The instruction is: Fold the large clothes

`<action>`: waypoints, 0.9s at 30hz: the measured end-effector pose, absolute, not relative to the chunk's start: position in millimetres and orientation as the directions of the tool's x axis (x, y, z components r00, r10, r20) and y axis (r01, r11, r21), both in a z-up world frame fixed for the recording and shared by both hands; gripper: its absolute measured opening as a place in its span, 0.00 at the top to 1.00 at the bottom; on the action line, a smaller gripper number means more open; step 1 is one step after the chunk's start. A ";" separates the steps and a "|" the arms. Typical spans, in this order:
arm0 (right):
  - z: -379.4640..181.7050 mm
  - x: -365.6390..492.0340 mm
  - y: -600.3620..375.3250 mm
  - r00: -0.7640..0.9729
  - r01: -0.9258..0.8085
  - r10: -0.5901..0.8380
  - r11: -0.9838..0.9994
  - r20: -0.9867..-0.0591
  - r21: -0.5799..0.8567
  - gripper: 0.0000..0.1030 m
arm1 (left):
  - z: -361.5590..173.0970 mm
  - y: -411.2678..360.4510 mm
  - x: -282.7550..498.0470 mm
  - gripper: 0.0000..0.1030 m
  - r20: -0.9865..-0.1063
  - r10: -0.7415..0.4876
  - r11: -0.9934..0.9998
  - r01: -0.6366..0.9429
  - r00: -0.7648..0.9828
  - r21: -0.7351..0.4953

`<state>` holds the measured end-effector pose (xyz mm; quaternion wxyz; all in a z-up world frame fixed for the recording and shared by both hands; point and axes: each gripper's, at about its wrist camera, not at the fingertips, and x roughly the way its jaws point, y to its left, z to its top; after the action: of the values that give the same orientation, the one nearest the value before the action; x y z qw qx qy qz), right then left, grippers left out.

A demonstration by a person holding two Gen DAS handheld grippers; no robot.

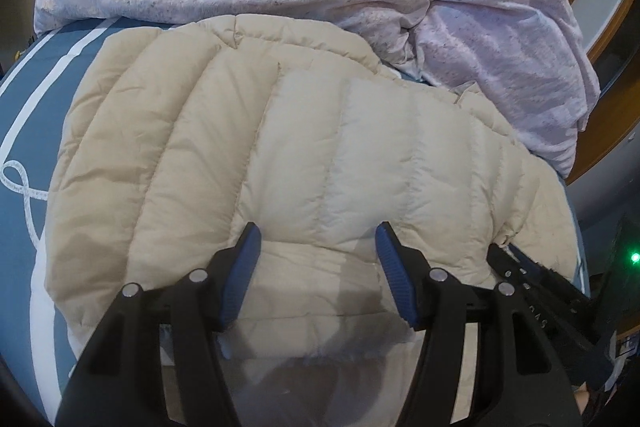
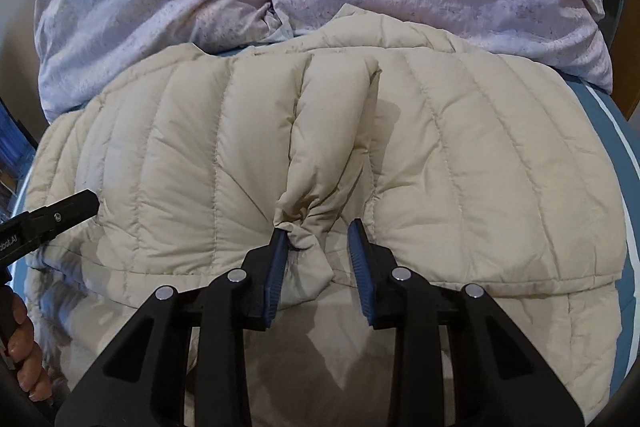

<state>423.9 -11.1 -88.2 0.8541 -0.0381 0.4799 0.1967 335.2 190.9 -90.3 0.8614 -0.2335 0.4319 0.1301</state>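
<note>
Beige puffer jacket on bed, left claw apart, right claw apart around bunched cuff.

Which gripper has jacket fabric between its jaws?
The right gripper: the beige jacket's bunched sleeve cuff sits between its jaws. The left gripper hangs open above flat quilting.

Both tools share one build: the left gripper and right gripper have matte black plastic arms shaped as angular linkages with cut-out windows, each pivot capped by a round silver rivet. Ribbed blue pads line the inner finger faces. White lettering marks the black side bars, beside small screws
</note>
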 end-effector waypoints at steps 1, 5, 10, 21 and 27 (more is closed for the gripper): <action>-88.6 424.2 -10.5 0.466 -0.374 0.296 0.920 -0.834 0.117 0.68 | -91.8 189.9 336.0 0.41 -0.806 0.028 0.860 -0.425 0.591 -0.282; -85.1 424.3 -14.6 0.443 -0.396 0.328 0.907 -0.834 0.146 0.63 | -88.2 185.4 330.5 0.41 -0.808 0.035 0.870 -0.416 0.588 -0.265; -57.6 410.4 -43.4 0.431 -0.417 0.442 0.871 -0.787 0.260 0.17 | -69.9 187.1 292.8 0.34 -0.778 -0.018 0.882 -0.356 0.628 -0.308; -38.6 353.3 -148.6 0.389 -0.435 0.388 0.877 -0.836 0.204 0.16 | -63.4 207.6 141.8 0.32 -0.809 -0.004 0.886 -0.373 0.587 -0.275; -45.4 314.4 -229.4 0.391 -0.360 0.373 0.903 -0.842 0.233 0.16 | -81.5 200.3 77.7 0.33 -0.798 -0.070 0.868 -0.359 0.598 -0.344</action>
<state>314.4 -229.4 -45.4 0.8338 0.0061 0.5063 0.2198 77.7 200.3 -81.5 0.8602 -0.2431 0.4403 0.0840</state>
